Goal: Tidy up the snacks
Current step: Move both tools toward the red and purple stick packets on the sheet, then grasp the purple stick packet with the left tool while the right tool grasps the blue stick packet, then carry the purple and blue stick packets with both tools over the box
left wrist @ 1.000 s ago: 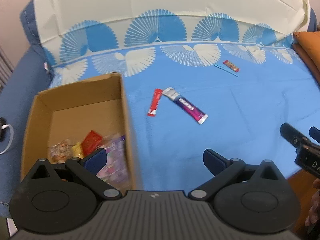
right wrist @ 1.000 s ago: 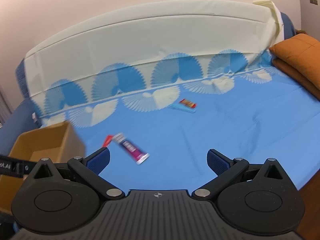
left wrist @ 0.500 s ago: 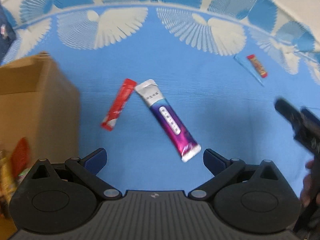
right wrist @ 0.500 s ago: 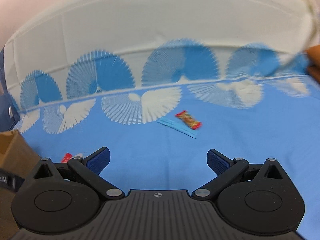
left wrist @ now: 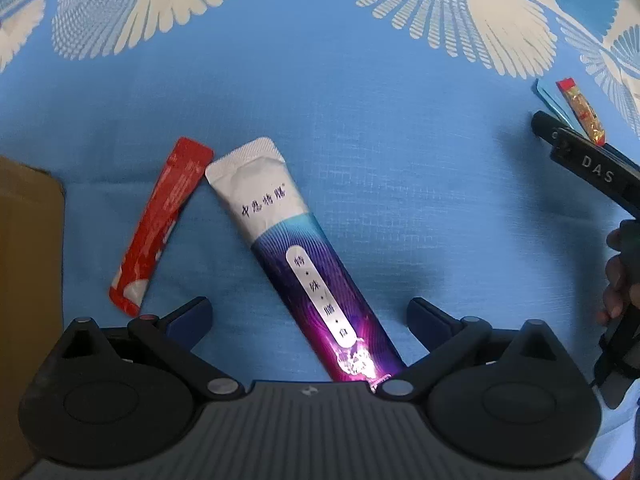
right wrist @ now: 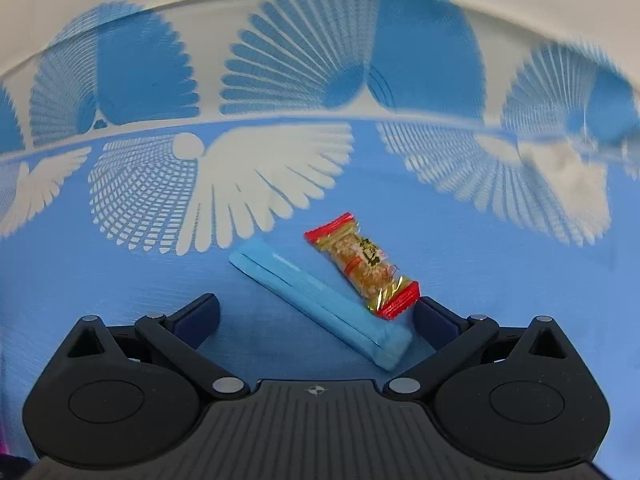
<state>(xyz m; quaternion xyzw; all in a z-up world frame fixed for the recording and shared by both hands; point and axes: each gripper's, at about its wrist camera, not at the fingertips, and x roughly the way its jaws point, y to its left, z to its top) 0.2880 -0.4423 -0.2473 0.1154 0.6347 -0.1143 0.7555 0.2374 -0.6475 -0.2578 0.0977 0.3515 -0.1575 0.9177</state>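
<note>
Since both tools hang with fingers apart and empty, each should drop squarely over one packet and pinch across its width. From left to right on the bed [left wrist: 360,92] lie the box [left wrist: 28,248] edge, a red sachet [left wrist: 160,224], then the purple stick [left wrist: 312,268] running slantwise between the left tool [left wrist: 308,312] fingers; the sachet nearly touches its far end. Further right, the right tool [right wrist: 316,314] straddles a blue stick [right wrist: 320,300] with a nut bar [right wrist: 364,266] touching it, inviting a double grab.
</note>
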